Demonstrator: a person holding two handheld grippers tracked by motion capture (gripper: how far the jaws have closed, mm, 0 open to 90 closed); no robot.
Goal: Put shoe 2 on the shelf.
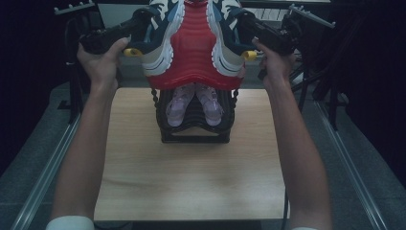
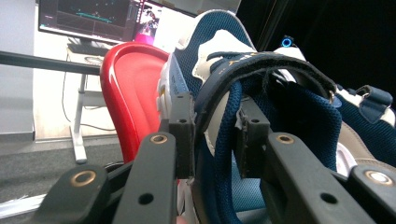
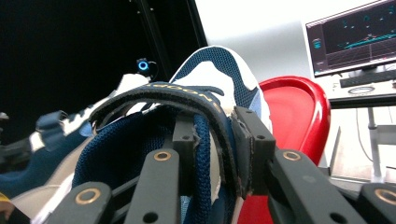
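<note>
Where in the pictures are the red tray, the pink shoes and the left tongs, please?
red tray (image 1: 194,52): high view, ribbed underside between the two sneakers.
pink shoes (image 1: 178,106): high view, toe of the left one, on the black rack.
left tongs (image 2: 212,135): left gripper view, clamped on the sneaker's collar.

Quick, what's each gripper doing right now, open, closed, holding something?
Left gripper: closed on the left sneaker's collar.
Right gripper: closed on the right sneaker's collar.

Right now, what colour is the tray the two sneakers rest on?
Red; the tray shows best in the high view, ribbed, between the two sneakers.
</note>
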